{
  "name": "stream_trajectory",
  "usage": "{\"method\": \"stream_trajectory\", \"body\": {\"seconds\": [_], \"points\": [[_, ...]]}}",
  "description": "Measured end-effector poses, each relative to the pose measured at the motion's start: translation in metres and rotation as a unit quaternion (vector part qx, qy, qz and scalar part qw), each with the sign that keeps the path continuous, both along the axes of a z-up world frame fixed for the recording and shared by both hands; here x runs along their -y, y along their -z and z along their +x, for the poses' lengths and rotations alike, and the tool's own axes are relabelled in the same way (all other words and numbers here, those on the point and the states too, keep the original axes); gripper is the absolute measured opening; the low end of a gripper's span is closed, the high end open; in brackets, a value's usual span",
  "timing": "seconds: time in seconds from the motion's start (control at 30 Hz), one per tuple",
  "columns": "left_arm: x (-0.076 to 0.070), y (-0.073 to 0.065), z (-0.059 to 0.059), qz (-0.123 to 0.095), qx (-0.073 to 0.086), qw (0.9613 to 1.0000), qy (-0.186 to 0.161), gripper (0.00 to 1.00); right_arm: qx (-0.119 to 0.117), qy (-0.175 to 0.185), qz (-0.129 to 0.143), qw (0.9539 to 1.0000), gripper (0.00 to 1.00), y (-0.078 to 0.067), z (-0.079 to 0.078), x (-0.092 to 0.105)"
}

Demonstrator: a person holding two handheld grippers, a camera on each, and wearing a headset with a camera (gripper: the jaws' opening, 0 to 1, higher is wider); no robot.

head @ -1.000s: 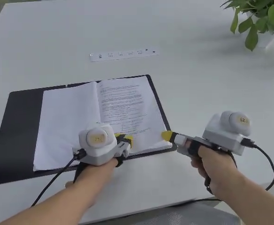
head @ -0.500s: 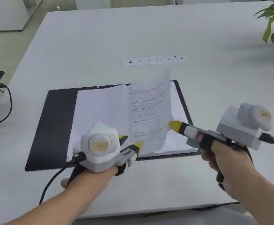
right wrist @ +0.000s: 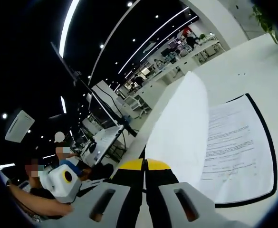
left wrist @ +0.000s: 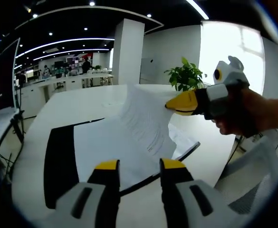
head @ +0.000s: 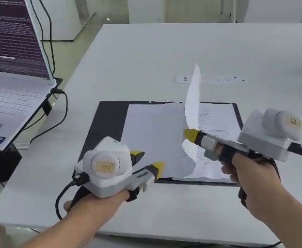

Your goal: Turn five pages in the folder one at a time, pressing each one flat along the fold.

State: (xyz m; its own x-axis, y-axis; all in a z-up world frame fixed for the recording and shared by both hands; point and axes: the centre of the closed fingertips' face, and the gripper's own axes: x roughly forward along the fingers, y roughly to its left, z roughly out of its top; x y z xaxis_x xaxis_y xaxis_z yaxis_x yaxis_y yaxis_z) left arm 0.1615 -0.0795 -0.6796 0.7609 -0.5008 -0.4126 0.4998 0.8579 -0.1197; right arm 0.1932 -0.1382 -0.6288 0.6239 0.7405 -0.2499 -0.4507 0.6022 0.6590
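The black folder (head: 107, 121) lies open on the white table, with white sheets on its left half and a printed page (head: 220, 121) on its right. My right gripper (head: 190, 135) is shut on the lower edge of one page (head: 192, 98), which stands nearly upright over the fold. The right gripper view has the shut jaws (right wrist: 146, 165) pinching that page (right wrist: 181, 123). My left gripper (head: 148, 160) hovers open over the folder's near edge, nothing between its fingers (left wrist: 139, 166). The left gripper view has the lifted page (left wrist: 143, 118) just ahead and the folder cover (left wrist: 60, 156).
An open laptop (head: 11, 51) sits on a lower stand to the left, with cables (head: 58, 103) trailing beside the table. A white power strip (head: 212, 79) lies beyond the folder. A potted plant (left wrist: 184, 76) stands at the far end. The table's near edge (head: 156, 232) is close.
The page in my right gripper has risen from a low curl to nearly upright over the fold. My head view has swung left, bringing the laptop in. The left gripper stays near the front edge.
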Motion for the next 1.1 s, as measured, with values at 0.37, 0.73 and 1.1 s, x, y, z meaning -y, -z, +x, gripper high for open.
{"method": "stream_trajectory", "body": {"seconds": [0.37, 0.73, 1.1], "points": [[-0.04, -0.014, -0.013, 0.001, 0.004, 0.9994, -0.034, 0.3, -0.012, -0.047, -0.028, 0.9984, 0.0, 0.021, 0.001, -0.052], [-0.068, -0.019, -0.015, 0.024, 0.006, 0.9985, -0.049, 0.28, -0.034, -0.08, -0.063, 0.9942, 0.0, 0.057, 0.012, -0.087], [-0.089, -0.007, -0.022, 0.021, -0.02, 0.9964, -0.08, 0.26, -0.05, -0.122, -0.109, 0.9853, 0.0, 0.1, 0.006, -0.12]]}}
